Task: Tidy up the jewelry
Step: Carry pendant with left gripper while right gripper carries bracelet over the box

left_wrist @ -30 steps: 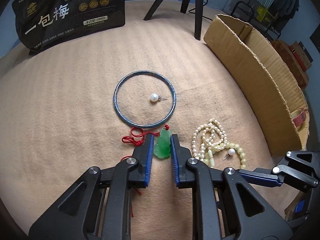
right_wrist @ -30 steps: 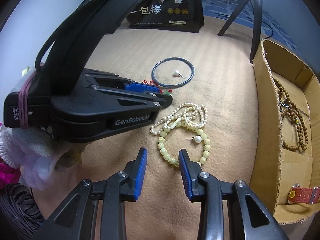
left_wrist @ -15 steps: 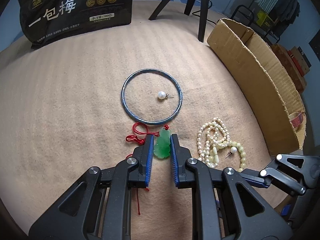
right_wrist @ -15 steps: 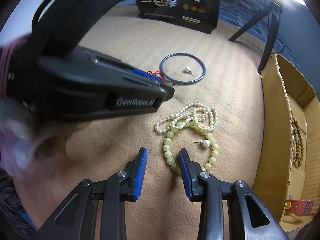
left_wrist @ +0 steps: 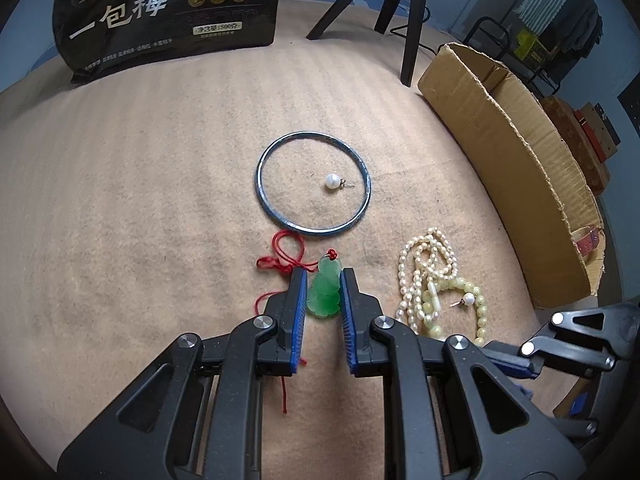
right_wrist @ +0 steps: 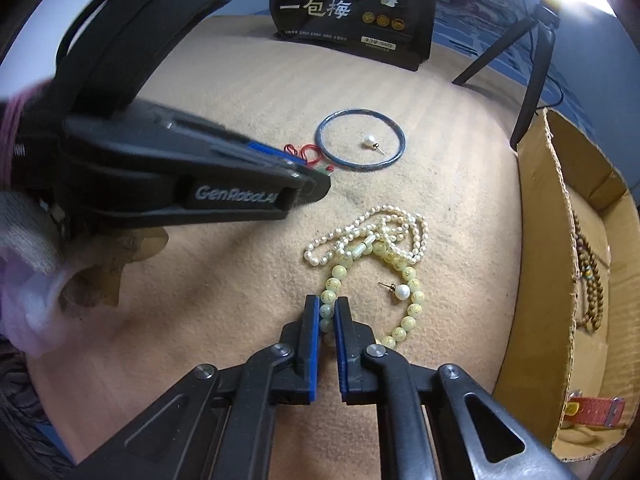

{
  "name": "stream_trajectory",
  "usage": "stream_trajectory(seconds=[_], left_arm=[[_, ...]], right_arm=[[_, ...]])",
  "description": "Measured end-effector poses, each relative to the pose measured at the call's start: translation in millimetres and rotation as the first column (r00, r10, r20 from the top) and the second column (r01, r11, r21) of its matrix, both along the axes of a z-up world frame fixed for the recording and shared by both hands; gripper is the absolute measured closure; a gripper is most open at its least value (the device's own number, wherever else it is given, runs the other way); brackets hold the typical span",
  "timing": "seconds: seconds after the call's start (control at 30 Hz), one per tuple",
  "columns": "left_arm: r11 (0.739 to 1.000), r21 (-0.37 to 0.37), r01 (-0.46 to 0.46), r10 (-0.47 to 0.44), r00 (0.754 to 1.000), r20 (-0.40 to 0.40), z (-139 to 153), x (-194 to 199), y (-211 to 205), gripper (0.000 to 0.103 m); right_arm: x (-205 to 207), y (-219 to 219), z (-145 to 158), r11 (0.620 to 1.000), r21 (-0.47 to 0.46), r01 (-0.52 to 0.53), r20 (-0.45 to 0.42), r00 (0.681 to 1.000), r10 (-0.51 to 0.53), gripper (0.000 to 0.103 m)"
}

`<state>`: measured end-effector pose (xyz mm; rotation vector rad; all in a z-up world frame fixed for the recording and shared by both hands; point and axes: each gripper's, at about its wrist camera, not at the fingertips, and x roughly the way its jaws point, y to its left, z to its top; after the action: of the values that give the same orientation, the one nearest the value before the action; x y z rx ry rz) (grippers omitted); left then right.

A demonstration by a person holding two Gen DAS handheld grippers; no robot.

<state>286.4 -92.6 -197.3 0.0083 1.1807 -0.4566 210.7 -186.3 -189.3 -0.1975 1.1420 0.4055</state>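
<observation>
My left gripper (left_wrist: 323, 282) is shut on a green jade pendant (left_wrist: 325, 292) with a red cord (left_wrist: 282, 258), low over the tan cloth. My right gripper (right_wrist: 327, 307) is shut on the pale green bead bracelet (right_wrist: 412, 304), gripping its left side on the cloth. A pearl stud (right_wrist: 402, 291) lies inside that bracelet. A white pearl necklace (right_wrist: 376, 232) is tangled with it. A dark blue bangle (left_wrist: 312, 190) lies further off with another pearl stud (left_wrist: 333, 180) inside it.
An open cardboard box (right_wrist: 580, 264) stands on the right; it holds brown wooden beads (right_wrist: 588, 272) and a red strap (right_wrist: 596, 410). A black snack bag (left_wrist: 168, 12) stands at the back. Black tripod legs (left_wrist: 412, 20) stand behind the box.
My right gripper moved forward and closed on the green bead bracelet. My left gripper stayed shut on the jade pendant and drew back slightly.
</observation>
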Motion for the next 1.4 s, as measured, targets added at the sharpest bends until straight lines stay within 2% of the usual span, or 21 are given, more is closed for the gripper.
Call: stream_trajectory(seconds=[0.27, 0.9, 1.17, 1.4], left_arm=[[0.999, -0.022, -0.024, 0.023, 1.0, -0.017, 8.8, -10.9, 11.4, 0.088], [0.987, -0.129, -0.094, 0.102, 0.993, 0.056, 67.7, -33.9, 33.1, 0.088], [0.976, -0.199, -0.089, 0.112, 0.987, 0.111, 104.7, -44.1, 32.2, 0.088], [0.971, -0.23, -0.057, 0.092, 0.985, 0.143, 124.0, -51.7, 17.0, 0.088]], right_arm=[[-4.9, -13.2, 21.5, 0.996, 0.082, 0.03, 0.016, 0.999, -0.031, 0.098], [-23.6, -46.4, 77.9, 0.981, 0.168, 0.1, 0.106, 0.987, -0.119, 0.098], [-28.7, -69.4, 103.6, 0.967, 0.213, 0.142, 0.149, 0.973, -0.176, 0.098], [-31.7, -94.4, 119.8, 0.954, 0.235, 0.187, 0.179, 0.956, -0.232, 0.098]])
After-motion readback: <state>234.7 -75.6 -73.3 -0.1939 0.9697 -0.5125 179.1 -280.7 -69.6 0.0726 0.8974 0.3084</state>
